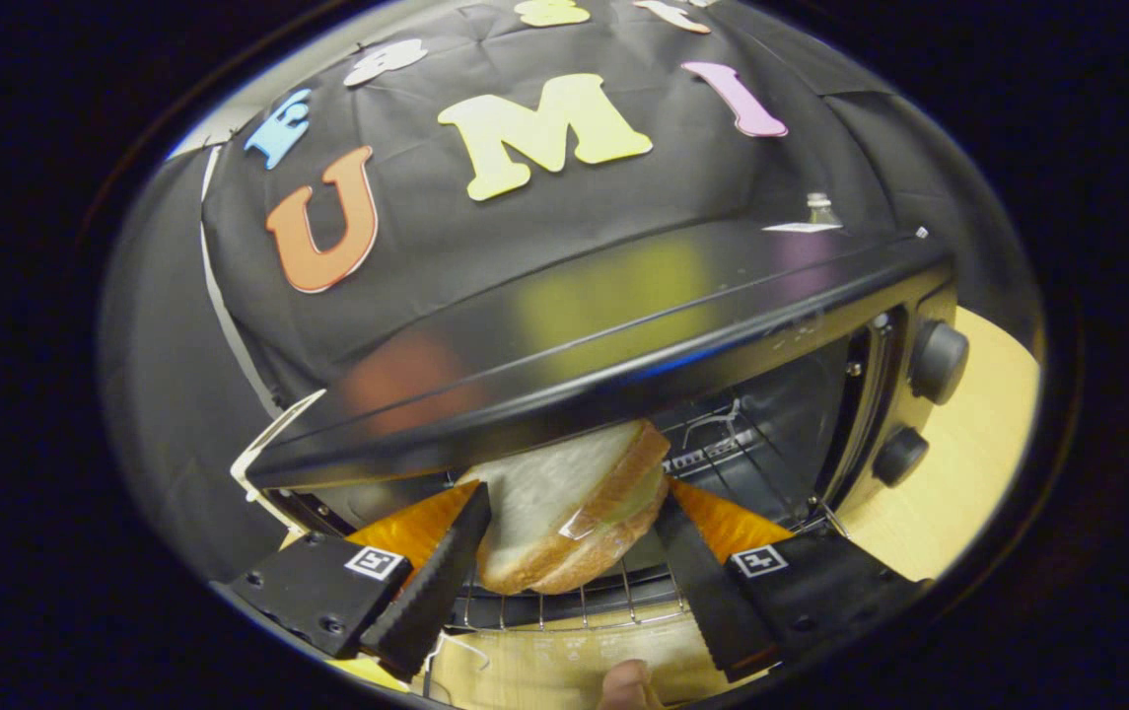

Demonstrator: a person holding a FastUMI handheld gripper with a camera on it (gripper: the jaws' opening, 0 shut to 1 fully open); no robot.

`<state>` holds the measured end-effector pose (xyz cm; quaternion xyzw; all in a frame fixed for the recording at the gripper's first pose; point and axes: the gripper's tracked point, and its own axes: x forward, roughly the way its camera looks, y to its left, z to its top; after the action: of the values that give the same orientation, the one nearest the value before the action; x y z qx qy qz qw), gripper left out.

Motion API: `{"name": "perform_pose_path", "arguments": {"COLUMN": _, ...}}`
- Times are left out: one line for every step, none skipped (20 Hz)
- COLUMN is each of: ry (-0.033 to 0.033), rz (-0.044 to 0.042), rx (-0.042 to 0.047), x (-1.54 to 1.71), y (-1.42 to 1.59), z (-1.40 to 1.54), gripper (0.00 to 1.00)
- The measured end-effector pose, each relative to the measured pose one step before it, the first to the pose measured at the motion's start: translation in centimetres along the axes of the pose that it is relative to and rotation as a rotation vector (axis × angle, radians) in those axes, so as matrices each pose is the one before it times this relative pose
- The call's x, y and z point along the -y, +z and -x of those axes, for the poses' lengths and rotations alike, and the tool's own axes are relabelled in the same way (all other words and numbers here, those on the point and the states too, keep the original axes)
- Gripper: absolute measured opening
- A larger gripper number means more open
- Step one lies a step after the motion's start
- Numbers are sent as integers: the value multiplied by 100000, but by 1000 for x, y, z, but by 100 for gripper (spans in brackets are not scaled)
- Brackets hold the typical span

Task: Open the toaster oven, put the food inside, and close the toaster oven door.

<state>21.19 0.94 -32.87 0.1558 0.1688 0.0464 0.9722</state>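
- Two fingers of our hand-held gripper [569, 552] clench the white-bread sandwich [574, 508], poised at the black toaster oven [623, 335] mouth.
- We should carry it toward 12 o'clock, level, over the wire rack [584, 603], then let go.

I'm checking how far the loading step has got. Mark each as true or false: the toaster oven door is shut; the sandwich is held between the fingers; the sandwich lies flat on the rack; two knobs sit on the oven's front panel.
1. The toaster oven door is shut. False: it is open, the wire rack shows inside.
2. The hand-held gripper holds the sandwich between its fingers. True.
3. The sandwich lies flat on the rack. False: it is tilted, held above the rack.
4. Two knobs sit on the oven's front panel. True.
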Motion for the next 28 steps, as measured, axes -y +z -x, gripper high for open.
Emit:
{"name": "perform_pose_path", "arguments": {"ry": -612, "rz": 1276, "rx": 306, "x": 236, "y": 143, "z": 429, "gripper": 100}}
{"name": "perform_pose_path", "arguments": {"ry": -135, "rz": 1183, "rx": 88, "x": 197, "y": 61, "z": 307, "gripper": 100}}
{"name": "perform_pose_path", "arguments": {"ry": 366, "rz": 1352, "rx": 378, "x": 39, "y": 146, "z": 355, "gripper": 100}}
{"name": "perform_pose_path", "arguments": {"ry": 549, "rz": 1357, "rx": 642, "x": 111, "y": 128, "z": 238, "gripper": 100}}
{"name": "perform_pose_path", "arguments": {"ry": -357, "rz": 1847, "rx": -973, "x": 148, "y": -169, "z": -155, "gripper": 100}}
{"name": "perform_pose_path", "arguments": {"ry": -2172, "rz": 4796, "rx": -4548, "x": 435, "y": -982, "z": -126, "gripper": 100}}
{"name": "perform_pose_path", "arguments": {"ry": 628, "rz": 2842, "rx": -1064, "x": 107, "y": -92, "z": 48, "gripper": 100}}
{"name": "perform_pose_path", "arguments": {"ry": 330, "rz": 1246, "rx": 1236, "x": -482, "y": 290, "z": -505, "gripper": 100}}
{"name": "perform_pose_path", "arguments": {"ry": 659, "rz": 1157, "rx": -1096, "x": -68, "y": -25, "z": -223, "gripper": 100}}
{"name": "perform_pose_path", "arguments": {"ry": 515, "rz": 1135, "rx": -2384, "x": 231, "y": -277, "z": 21, "gripper": 100}}
{"name": "perform_pose_path", "arguments": {"ry": 462, "rz": 1321, "rx": 554, "x": 110, "y": 295, "z": 50, "gripper": 100}}
{"name": "perform_pose_path", "arguments": {"ry": 426, "rz": 2204, "rx": -607, "x": 34, "y": 173, "z": 110, "gripper": 100}}
{"name": "perform_pose_path", "arguments": {"ry": -590, "rz": 3338, "rx": -1190, "x": 165, "y": 17, "z": 164, "gripper": 100}}
{"name": "perform_pose_path", "arguments": {"ry": 127, "rz": 3538, "rx": -395, "x": 34, "y": 5, "z": 426, "gripper": 100}}
{"name": "perform_pose_path", "arguments": {"ry": 395, "rz": 4011, "rx": -237, "x": -237, "y": 171, "z": 108, "gripper": 100}}
{"name": "perform_pose_path", "arguments": {"ry": -574, "rz": 4124, "rx": 123, "x": 9, "y": -4, "z": 154, "gripper": 100}}
{"name": "perform_pose_path", "arguments": {"ry": -738, "rz": 4039, "rx": -283, "x": 100, "y": -17, "z": 127, "gripper": 100}}
{"name": "perform_pose_path", "arguments": {"ry": -984, "rz": 4566, "rx": 442, "x": 86, "y": 129, "z": 99, "gripper": 100}}
{"name": "perform_pose_path", "arguments": {"ry": -971, "rz": 3759, "rx": 420, "x": 86, "y": 112, "z": -7, "gripper": 100}}
{"name": "perform_pose_path", "arguments": {"ry": -62, "rz": 2262, "rx": 891, "x": -7, "y": 215, "z": 360, "gripper": 100}}
{"name": "perform_pose_path", "arguments": {"ry": 706, "rz": -681, "rx": 3221, "x": -113, "y": 625, "z": 301, "gripper": 100}}
{"name": "perform_pose_path", "arguments": {"ry": 819, "rz": -2084, "rx": 2650, "x": -70, "y": 525, "z": 143, "gripper": 100}}
{"name": "perform_pose_path", "arguments": {"ry": -875, "rz": 110, "rx": 3248, "x": 450, "y": 604, "z": 434, "gripper": 100}}
{"name": "perform_pose_path", "arguments": {"ry": -2252, "rz": -276, "rx": 5349, "x": 1111, "y": 1257, "z": 473, "gripper": 100}}
{"name": "perform_pose_path", "arguments": {"ry": 3057, "rz": -3219, "rx": 1297, "x": -81, "y": 146, "z": -28, "gripper": 100}}
{"name": "perform_pose_path", "arguments": {"ry": 1479, "rz": -2716, "rx": -1055, "x": -243, "y": -649, "z": 336, "gripper": 100}}
{"name": "perform_pose_path", "arguments": {"ry": -1362, "rz": -897, "rx": -879, "x": 609, "y": 95, "z": 750, "gripper": 100}}
{"name": "perform_pose_path", "arguments": {"ry": -845, "rz": 304, "rx": -1184, "x": 552, "y": -242, "z": 339, "gripper": 100}}
